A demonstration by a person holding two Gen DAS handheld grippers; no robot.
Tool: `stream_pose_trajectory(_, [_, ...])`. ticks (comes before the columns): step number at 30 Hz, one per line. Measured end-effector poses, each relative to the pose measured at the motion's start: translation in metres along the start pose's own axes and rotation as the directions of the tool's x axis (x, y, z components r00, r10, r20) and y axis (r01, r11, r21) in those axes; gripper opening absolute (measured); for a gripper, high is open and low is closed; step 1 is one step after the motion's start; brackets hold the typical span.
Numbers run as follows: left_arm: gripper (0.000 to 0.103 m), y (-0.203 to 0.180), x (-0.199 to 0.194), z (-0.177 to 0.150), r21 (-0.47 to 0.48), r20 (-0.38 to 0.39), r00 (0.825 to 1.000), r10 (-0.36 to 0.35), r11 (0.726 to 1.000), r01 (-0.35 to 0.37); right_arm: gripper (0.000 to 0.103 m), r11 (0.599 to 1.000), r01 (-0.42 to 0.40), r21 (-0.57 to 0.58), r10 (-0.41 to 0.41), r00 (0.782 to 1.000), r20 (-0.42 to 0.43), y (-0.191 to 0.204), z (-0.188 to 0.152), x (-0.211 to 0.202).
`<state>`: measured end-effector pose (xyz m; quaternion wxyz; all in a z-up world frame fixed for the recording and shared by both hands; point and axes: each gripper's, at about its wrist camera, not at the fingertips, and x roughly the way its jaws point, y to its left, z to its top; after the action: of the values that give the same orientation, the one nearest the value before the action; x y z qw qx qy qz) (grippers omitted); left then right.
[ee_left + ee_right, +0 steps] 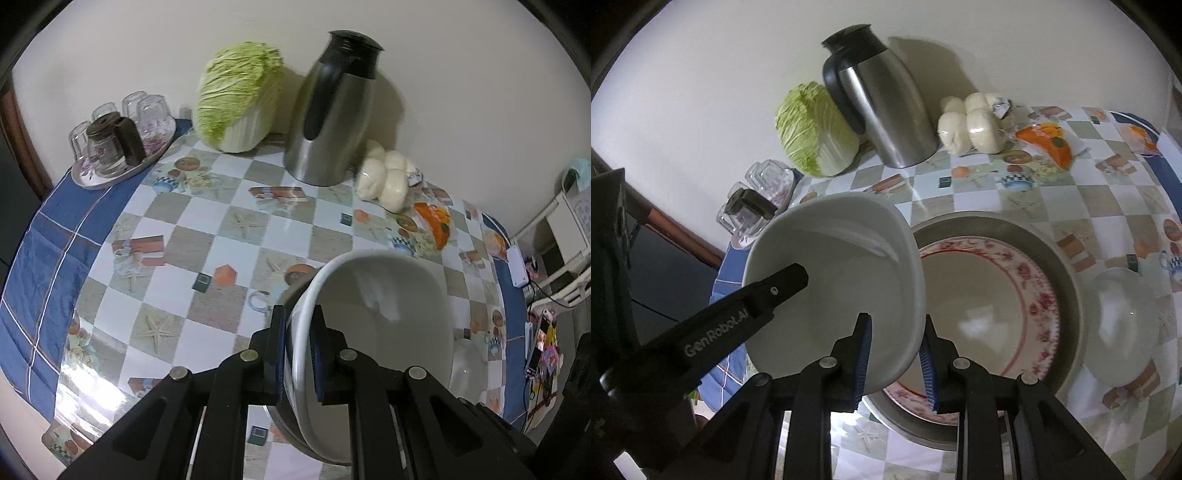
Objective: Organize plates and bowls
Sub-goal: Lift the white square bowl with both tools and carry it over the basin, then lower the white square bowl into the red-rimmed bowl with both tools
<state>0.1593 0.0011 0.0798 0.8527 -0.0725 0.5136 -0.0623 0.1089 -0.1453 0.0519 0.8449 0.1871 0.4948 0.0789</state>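
Only readable text was "GenRobot.AI", white letters along the black arm of the left gripper (783, 286), seen in the right wrist view where it reached in over the white bowl (827, 280). Small label on the bun package (1001, 105) was too blurred to read. Printed packets and a phone-like screen at the far right edge of the left wrist view were illegible too.

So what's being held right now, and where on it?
The white bowl, held by both: left gripper and right gripper each clamp its rim on opposite sides.
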Motion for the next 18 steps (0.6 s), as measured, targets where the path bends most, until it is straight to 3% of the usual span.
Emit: stream_pose_trajectory(18, [0.012,-0.052,0.008,-0.012,0.102,-0.039,0.999,0.029,0.994,-0.025,0.029,0.996,-0.01,0.084,0.011,1.0,-0.007,-0.052,0.002,-0.018])
